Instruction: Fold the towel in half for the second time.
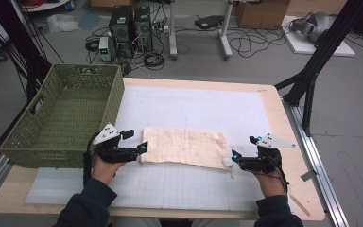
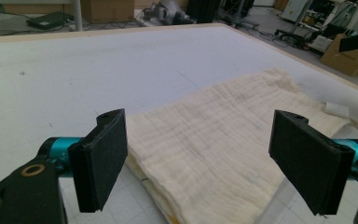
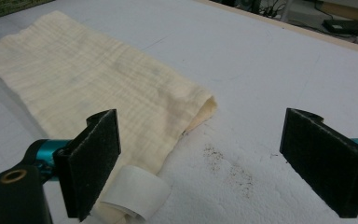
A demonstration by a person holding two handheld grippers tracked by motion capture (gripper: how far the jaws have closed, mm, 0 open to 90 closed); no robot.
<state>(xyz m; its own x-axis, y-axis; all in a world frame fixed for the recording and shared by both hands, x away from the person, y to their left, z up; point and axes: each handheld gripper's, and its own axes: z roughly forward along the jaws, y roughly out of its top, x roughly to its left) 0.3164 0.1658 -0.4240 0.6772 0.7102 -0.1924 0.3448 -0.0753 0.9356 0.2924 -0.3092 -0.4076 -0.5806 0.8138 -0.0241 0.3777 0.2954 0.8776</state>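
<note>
Cream folded cloth [image 1: 184, 147] lies flat between left gripper [image 1: 137, 147] and right gripper [image 1: 238, 158], both apparently gaping.

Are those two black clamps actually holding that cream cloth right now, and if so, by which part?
Nothing is held. The left gripper and right gripper both stand open at opposite ends of the folded cloth, pads off it.

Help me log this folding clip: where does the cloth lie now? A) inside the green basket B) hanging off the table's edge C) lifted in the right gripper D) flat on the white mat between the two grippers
D: the cloth lies folded on the mat, with the left gripper at one end, the right gripper at the other, both open.
</note>
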